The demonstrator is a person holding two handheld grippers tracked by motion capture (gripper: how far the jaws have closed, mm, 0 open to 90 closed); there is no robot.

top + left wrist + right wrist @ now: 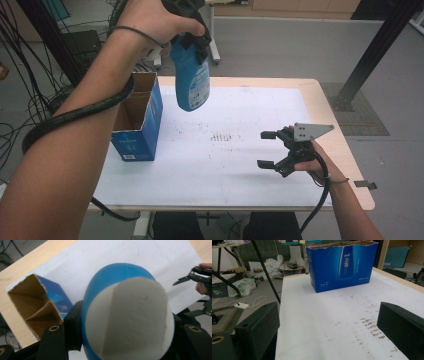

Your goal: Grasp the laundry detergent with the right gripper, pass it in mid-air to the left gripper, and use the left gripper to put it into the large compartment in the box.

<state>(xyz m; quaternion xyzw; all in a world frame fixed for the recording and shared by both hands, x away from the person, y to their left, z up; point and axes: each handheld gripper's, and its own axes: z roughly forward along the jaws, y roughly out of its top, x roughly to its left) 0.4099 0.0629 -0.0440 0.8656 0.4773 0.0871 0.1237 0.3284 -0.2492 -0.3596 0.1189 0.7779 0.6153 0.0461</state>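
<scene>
While left gripper jaws clamp bottle above box rim, right gripper jaws gape empty

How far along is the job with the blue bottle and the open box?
Done: the left tongs have gripped the blue bottle by its top, and it hangs clear of the table. In hand: carrying it beside the open box. Left: lowering it into a compartment, likely. The right tongs rest open, empty.
</scene>
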